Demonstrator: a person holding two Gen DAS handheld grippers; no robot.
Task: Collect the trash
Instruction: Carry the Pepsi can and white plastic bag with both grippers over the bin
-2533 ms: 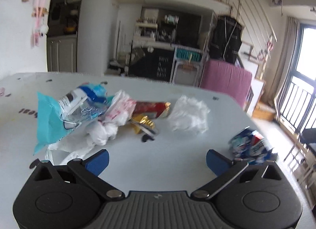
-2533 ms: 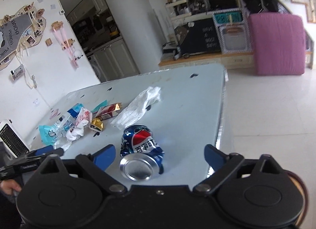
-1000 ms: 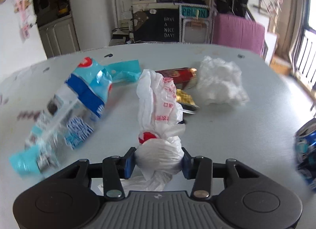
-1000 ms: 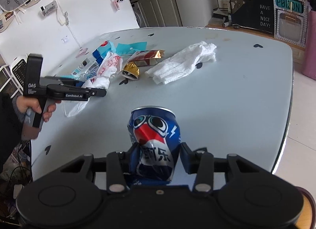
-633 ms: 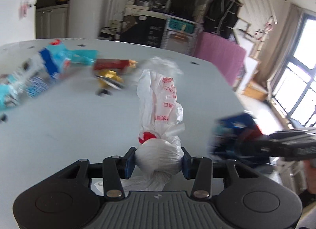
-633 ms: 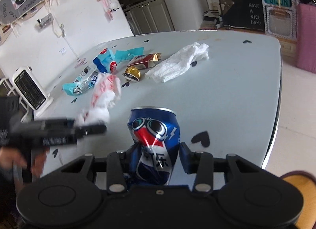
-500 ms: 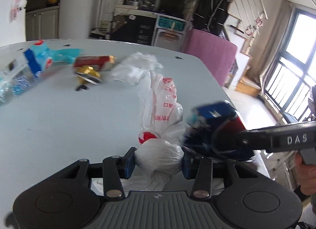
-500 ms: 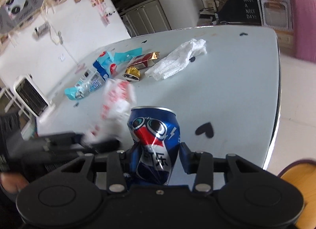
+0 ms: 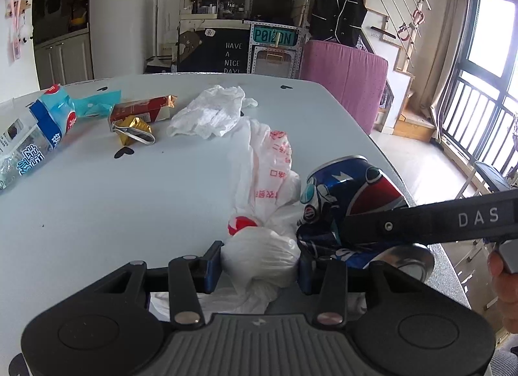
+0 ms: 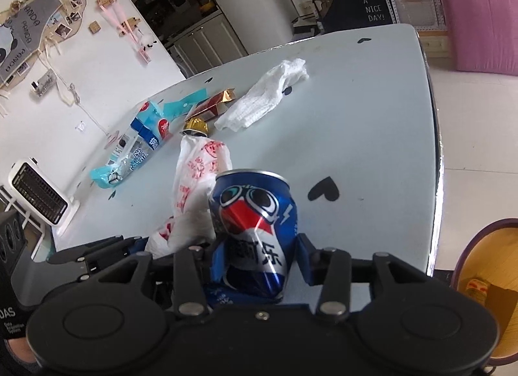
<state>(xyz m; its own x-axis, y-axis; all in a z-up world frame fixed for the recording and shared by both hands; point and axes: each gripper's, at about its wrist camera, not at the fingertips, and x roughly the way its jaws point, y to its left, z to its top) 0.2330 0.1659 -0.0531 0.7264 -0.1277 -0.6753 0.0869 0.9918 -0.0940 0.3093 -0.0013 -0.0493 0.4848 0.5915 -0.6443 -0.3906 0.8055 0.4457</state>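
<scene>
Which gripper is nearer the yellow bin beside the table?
Right. The right gripper, clamping the blue can, is beside the yellow bin; the left gripper, holding the white bag, sits farther away.

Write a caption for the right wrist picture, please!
Right gripper clamps a crushed blue soda can beside a knotted white plastic bag.

The left gripper (image 9: 259,262) clamps the knotted white plastic bag (image 9: 260,214) at six o'clock, the dented blue cola can (image 9: 343,194) touching it at four o'clock in the right gripper (image 9: 372,230), while crumpled tissue (image 9: 210,110) lies at twelve o'clock on the pale table (image 9: 129,198).
</scene>
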